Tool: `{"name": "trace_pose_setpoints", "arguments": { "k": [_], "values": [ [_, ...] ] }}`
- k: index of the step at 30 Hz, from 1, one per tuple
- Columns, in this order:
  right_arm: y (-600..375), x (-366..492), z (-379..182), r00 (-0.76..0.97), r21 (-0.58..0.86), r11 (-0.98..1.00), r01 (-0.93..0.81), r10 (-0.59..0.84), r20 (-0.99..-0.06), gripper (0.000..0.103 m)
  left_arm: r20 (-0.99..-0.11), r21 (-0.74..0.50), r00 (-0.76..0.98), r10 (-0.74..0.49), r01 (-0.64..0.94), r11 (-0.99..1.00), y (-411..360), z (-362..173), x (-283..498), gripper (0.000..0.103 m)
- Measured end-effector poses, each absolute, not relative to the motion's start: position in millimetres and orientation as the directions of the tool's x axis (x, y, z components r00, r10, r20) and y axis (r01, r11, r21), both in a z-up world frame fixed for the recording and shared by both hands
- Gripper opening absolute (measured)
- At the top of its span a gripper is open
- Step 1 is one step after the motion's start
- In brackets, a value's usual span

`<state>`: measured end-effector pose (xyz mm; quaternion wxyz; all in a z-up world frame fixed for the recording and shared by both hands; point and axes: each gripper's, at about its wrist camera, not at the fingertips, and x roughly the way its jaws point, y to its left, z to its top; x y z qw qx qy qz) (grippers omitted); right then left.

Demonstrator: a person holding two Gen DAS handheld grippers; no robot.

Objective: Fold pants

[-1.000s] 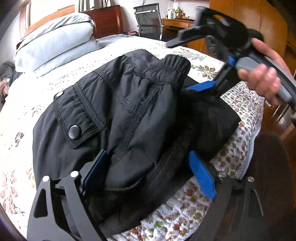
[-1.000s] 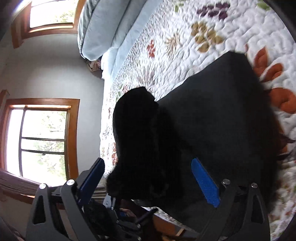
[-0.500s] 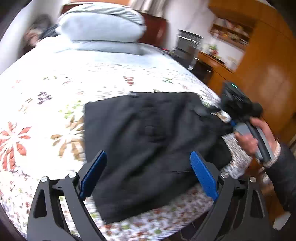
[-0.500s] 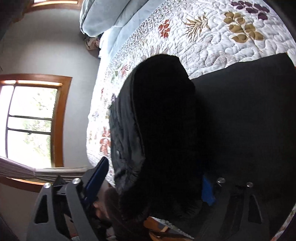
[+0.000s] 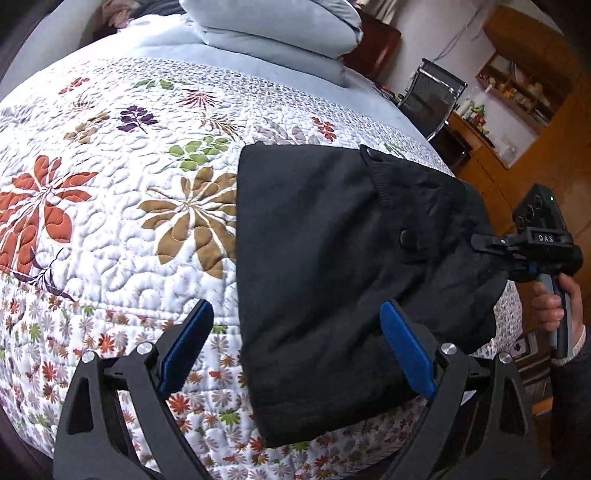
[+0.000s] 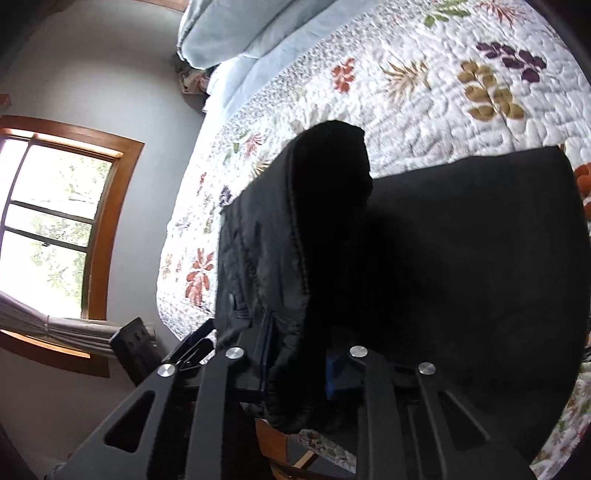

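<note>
At nine o'clock in your left wrist view the floral quilt [image 5: 122,192] spreads wide over the bed, and pale blue pillows [image 5: 273,26] are stacked at twelve o'clock. Your left gripper [image 5: 295,343] sits at six o'clock with its blue-padded fingers [image 5: 186,345] spread wide apart and holding nothing; the left pad hangs over bare quilt, the right pad over the near part of the cloth. The black pants [image 5: 332,280] lie folded into a thick bundle from the centre toward three o'clock, on the bed's near edge, with a round snap button [image 5: 407,236] facing up. At three o'clock your right hand [image 5: 557,299] grips the handle of the other tool, whose tip meets the bundle's right edge. A black chair [image 5: 432,96] and a wooden cabinet [image 5: 532,122] stand toward one o'clock.

In the right wrist view a wood-framed window [image 6: 55,221] glows at nine o'clock. Your right gripper [image 6: 295,363] at six o'clock is clenched on a thick fold of the pants [image 6: 461,266], which rises between the fingers toward twelve o'clock while the rest lies flat toward three o'clock. The quilt [image 6: 424,92] fills one o'clock.
</note>
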<state>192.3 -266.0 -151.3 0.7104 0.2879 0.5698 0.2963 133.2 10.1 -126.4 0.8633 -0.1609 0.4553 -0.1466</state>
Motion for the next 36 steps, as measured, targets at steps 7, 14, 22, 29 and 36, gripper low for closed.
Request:
{"name": "trace_pose_setpoints", "arguments": {
  "k": [7, 14, 22, 29, 36],
  "values": [
    [-290, 180, -121, 0.227, 0.78, 0.615, -0.115, 0.781, -0.582, 0.02, -0.724, -0.408, 0.562, -0.4, 0.119, 0.905, 10, -113, 134, 0.091],
    [-336, 170, -93, 0.305, 0.754, 0.645, -0.12, 0.747, -0.591, 0.02, -0.722, -0.386, 0.55, -0.42, 0.183, 0.904, -19, -102, 141, 0.092],
    [-383, 156, -127, 0.325, 0.765, 0.644, -0.029, 0.73, -0.602, 0.02, -0.74, -0.317, 0.537, -0.405, 0.252, 0.914, -59, -99, 147, 0.092],
    [-389, 159, -152, 0.324, 0.788, 0.616, 0.004, 0.745, -0.584, 0.02, -0.756, -0.274, 0.537, -0.375, 0.26, 0.926, -70, -101, 150, 0.092],
    [-396, 154, -171, 0.319, 0.782, 0.623, 0.021, 0.737, -0.596, 0.021, -0.777, -0.263, 0.518, -0.357, 0.248, 0.932, -73, -110, 154, 0.092]
  ]
}}
